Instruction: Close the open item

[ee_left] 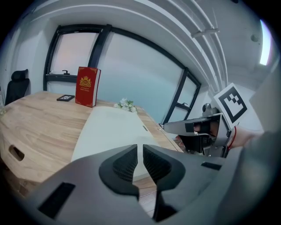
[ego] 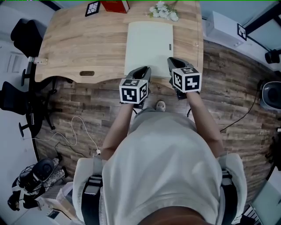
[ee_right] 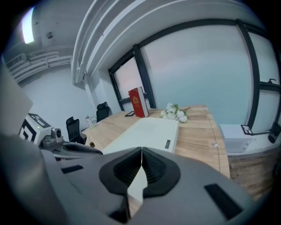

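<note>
My left hand-held gripper [ego: 141, 71], jaws a slit apart and empty, and right hand-held gripper [ego: 175, 64], shut on nothing, hover at the desk [ego: 88, 48] edge; the flat cream case [ego: 148, 44] lies lengthwise straight ahead, its clasp [ego: 170, 46] nearer the right.

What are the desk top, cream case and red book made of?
Light brown desk top: wood or wood-look laminate, matte, visible grain. Pale cream flat rectangular case: smooth, matte, perhaps plastic or leatherette; unclear. Red upright book: stiff cover, likely card, gold emblem.

Case [ego: 149, 46] on table [ego: 88, 48], book [ego: 115, 6] and flowers [ego: 163, 11] behind it
</note>
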